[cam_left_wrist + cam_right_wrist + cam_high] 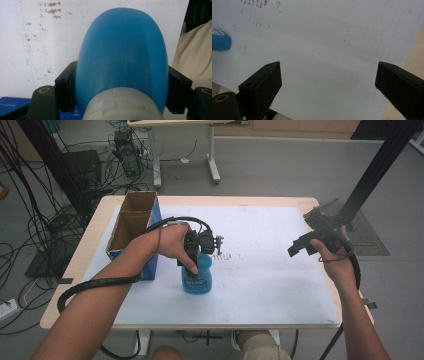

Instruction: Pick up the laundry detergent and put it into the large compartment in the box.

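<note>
The left tongs (196, 251) are clamping the neck of the squat blue plastic bottle (197, 279), which is standing upright near the counter's (280, 285) front edge, probably for lifting. The right tongs (306, 244) are idling wide open, empty, over the right edge.

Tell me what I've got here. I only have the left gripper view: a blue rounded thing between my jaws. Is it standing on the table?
Observer: Yes. In the high view the blue bottle stands upright on the white sheet, with the left gripper coming down on it from above.
Operator: Anything close beside it?
Observer: An open cardboard box with blue sides stands to its left.
Operator: Where's my other gripper?
Observer: The right gripper is held up over the sheet's right edge, jaws wide apart with nothing between them.
</note>
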Tool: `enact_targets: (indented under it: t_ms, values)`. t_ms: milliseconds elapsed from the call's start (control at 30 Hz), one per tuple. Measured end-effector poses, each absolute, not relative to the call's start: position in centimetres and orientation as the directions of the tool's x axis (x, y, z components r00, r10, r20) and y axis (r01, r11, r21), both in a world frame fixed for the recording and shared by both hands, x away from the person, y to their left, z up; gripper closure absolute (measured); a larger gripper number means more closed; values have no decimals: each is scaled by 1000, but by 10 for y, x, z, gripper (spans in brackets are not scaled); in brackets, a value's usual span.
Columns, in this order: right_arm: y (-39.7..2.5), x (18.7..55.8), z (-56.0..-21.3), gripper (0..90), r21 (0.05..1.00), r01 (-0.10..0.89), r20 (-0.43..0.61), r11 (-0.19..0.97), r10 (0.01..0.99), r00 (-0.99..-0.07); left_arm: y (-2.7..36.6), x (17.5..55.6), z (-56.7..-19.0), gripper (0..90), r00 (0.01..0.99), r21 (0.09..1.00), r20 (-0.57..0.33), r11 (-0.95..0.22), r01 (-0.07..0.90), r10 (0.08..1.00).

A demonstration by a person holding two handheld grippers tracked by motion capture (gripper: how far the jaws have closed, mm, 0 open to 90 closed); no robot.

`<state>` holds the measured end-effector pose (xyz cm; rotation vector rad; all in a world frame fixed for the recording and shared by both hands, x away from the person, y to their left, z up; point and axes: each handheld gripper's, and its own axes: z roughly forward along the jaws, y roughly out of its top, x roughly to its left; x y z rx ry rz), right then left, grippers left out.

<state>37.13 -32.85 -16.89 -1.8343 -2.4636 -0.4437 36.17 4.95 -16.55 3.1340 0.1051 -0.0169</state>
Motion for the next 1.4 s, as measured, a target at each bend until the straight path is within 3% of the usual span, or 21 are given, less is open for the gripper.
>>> enact_targets:
  t_ms: [400, 1400]
  values:
    - [-330, 372, -171, 67, 201, 944, 205, 260, 932, -301, 49, 362, -166, 372, 998, 5, -7, -998, 70, 70]
    - [-328, 374, -172, 67, 198, 945, 204, 261, 932, -301, 46, 365, -166, 380, 998, -10, -18, -998, 67, 67]
